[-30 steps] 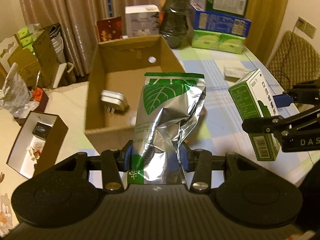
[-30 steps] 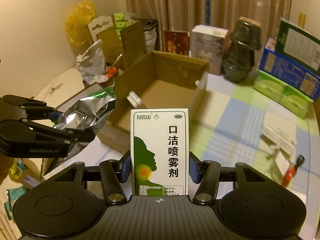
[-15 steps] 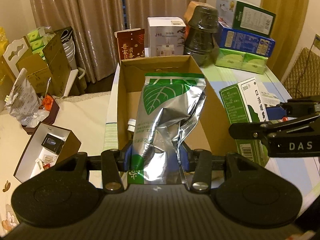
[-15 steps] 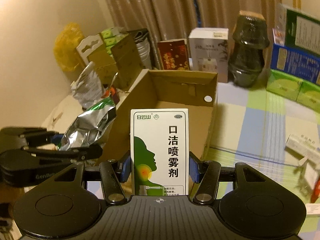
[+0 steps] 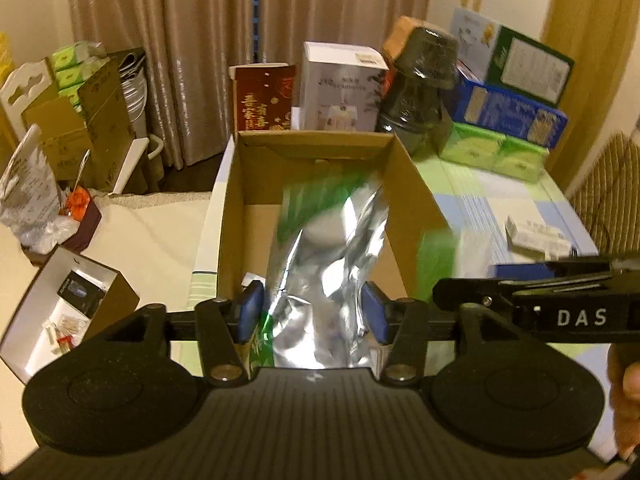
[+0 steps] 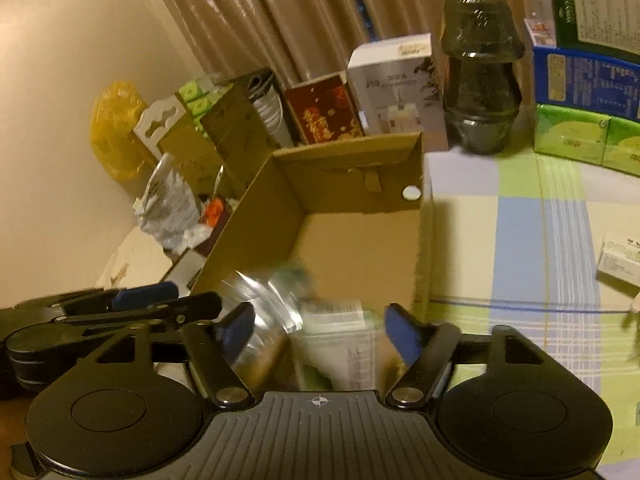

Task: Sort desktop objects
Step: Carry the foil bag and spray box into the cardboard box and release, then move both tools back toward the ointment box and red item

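Both tools were held over the open cardboard box (image 5: 416, 196), which stood on the worktop (image 6: 520, 240) just ahead of them. The drop step was in hand.

The left tool (image 5: 312, 316) was being opened. The shiny foil bag (image 5: 332, 264) was seen between its blue pads (image 5: 250, 314), blurred, with gaps on both sides, so it looked let go and falling into the box right in front of the tool.

The right tool (image 6: 318, 330) was being opened too, and its jaws stood wide apart. The green and white spray box (image 6: 340, 340) was seen blurred below and between its pads, clear of both, so it also seemed to be dropping into the cardboard box.

Next, both tools would likely need to be pulled back and up, away from the box walls. Then they could be turned toward the worktop off to the right, where a small white box (image 6: 620, 258) was left to be picked up.
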A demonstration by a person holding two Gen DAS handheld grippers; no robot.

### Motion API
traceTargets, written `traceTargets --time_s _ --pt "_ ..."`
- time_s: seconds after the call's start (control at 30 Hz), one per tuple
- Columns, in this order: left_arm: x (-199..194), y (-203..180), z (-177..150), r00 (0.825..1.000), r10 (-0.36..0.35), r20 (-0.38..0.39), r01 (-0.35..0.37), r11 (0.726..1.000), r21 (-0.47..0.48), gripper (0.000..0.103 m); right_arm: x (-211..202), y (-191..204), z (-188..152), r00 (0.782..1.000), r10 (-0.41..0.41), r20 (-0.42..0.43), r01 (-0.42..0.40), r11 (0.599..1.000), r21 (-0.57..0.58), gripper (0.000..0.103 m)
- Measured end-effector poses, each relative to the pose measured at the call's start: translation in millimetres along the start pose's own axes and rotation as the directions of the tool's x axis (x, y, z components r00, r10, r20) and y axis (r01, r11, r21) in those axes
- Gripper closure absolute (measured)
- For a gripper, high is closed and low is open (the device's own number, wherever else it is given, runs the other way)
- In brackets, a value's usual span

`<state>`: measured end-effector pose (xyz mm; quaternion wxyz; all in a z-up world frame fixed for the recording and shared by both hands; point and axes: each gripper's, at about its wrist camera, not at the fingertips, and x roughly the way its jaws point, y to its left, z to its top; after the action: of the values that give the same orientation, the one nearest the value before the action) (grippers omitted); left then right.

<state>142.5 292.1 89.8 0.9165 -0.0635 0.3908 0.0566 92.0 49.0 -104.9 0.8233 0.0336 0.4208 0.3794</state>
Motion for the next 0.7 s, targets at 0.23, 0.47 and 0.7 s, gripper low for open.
traceTargets --time_s 0.23,0.47,0.7 --pt "-13 5 -15 0.999 0.012 0.031 -0.011 0.999 -0.054 0.051 -33 -15 -22 0.999 -0.024 0.032 0.024 1.000 0.016 0.029" --pt "-46 -8 -47 0.998 0.003 0.062 0.003 0.995 -0.097 0.042 -85 -32 -65 0.996 -0.062 0.067 0.058 0.996 0.061 0.020" --pt "-79 -35 -81 0.997 -0.012 0.082 0.023 0.990 -0.137 0.027 -140 -59 -112 0.984 -0.158 0.087 0.152 0.986 0.075 0.012"
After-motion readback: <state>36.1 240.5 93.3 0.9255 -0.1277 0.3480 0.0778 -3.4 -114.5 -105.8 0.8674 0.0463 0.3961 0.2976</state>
